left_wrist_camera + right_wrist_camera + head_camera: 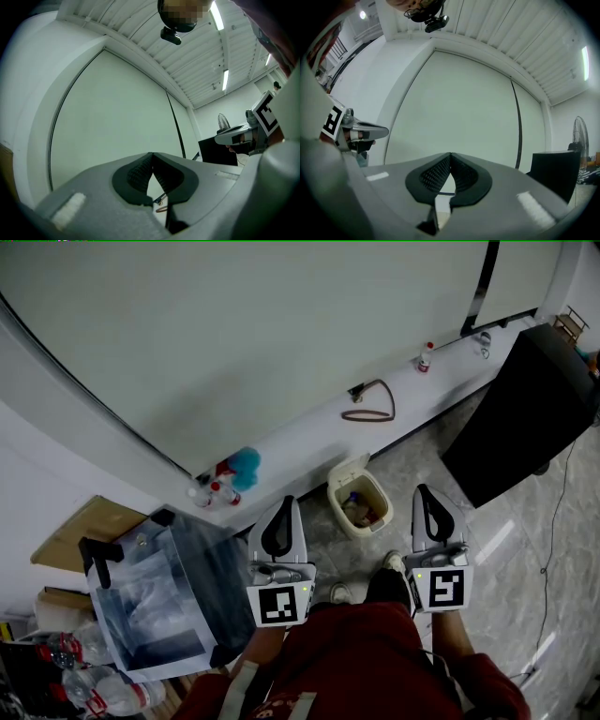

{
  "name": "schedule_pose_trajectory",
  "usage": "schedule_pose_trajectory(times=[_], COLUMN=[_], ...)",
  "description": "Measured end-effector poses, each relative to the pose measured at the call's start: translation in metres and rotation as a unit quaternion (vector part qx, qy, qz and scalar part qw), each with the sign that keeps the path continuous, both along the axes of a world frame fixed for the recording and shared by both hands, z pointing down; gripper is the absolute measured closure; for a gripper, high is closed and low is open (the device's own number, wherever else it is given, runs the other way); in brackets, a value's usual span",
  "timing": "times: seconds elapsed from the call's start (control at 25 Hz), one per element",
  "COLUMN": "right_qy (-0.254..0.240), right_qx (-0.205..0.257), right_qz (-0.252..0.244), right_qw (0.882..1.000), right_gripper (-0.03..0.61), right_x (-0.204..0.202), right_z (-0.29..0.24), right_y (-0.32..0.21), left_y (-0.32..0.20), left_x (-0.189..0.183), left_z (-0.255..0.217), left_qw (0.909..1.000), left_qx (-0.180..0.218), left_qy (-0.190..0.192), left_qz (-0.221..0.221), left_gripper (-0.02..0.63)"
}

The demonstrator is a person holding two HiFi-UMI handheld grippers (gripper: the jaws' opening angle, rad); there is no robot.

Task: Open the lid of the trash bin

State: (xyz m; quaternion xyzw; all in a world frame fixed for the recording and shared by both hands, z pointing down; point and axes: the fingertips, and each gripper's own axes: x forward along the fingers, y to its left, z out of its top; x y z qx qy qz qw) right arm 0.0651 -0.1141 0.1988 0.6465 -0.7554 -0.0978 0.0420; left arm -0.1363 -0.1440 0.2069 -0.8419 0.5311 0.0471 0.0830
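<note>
A small cream trash bin (359, 502) stands on the grey floor against the white ledge. I see rubbish inside it, and a cream flap rises at its far rim. My left gripper (281, 509) hovers left of the bin and my right gripper (424, 495) to its right, both well above the floor. Each is shut with nothing between its jaws. In the left gripper view the left gripper (152, 154) has its pads meeting in front of a pale wall. In the right gripper view the right gripper (450, 154) looks the same.
A black cabinet (525, 409) stands at the right. On the ledge lie a looped cable (370, 409), spray bottles (220, 488) and a small bottle (425, 357). A clear plastic box (159, 606) and plastic bottles (103, 690) sit at the lower left. My shoes (394, 563) are just below the bin.
</note>
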Motion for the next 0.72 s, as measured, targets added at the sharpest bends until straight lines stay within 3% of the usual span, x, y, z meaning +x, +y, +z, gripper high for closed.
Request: schedule_pose_trajectory(times=[0.72], right_qy=[0.001], right_qx=[-0.009], right_qz=[0.004], right_qw=[1.0], right_gripper=[0.578], right_x=[0.0029], right_z=[0.0057], right_y=[-0.0049], left_y=[-0.0057], left_x=[0.0014], left_z=[0.0085], left_qw=[0.9999], left_qx=[-0.012], left_qy=[0.005], left_qz=[0.002], left_gripper=[0.609])
